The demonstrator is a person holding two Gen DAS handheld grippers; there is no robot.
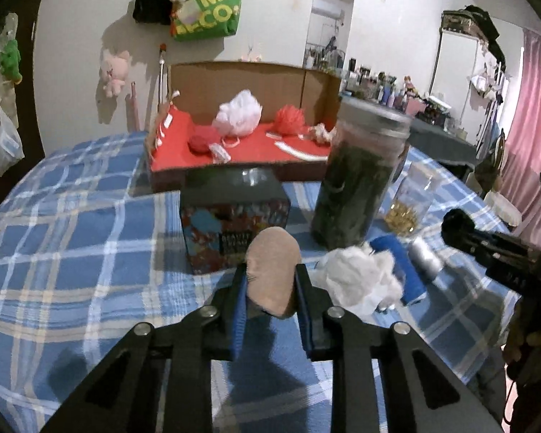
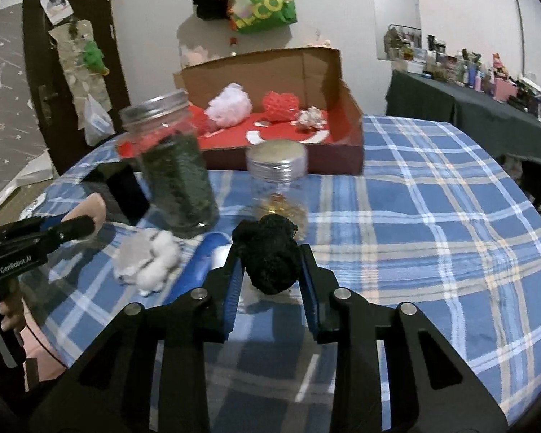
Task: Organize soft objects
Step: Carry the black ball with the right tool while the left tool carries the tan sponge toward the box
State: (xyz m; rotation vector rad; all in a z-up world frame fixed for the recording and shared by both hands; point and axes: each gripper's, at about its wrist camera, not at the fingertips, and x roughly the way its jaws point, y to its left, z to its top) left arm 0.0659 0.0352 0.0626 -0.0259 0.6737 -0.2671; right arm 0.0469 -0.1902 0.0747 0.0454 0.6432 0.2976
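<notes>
1. Table (image 2: 432,195) with blue plaid cloth; cardboard box (image 2: 350,115) at far side holds white and red puffs.
2. Left gripper (image 1: 272,281) angled down toward the far side, fingers (image 1: 303,288) clamped on a tan sponge (image 1: 272,274), long axis upright, lifted at near centre.
3. Right gripper (image 2: 270,263) pitched down likewise, fingers (image 2: 308,270) squeezing a black mesh puff (image 2: 270,256), roundish, near the small jar (image 2: 277,176).
4. White cotton wad (image 1: 360,274) lies between the grippers, near the tall jar (image 1: 360,173).
</notes>
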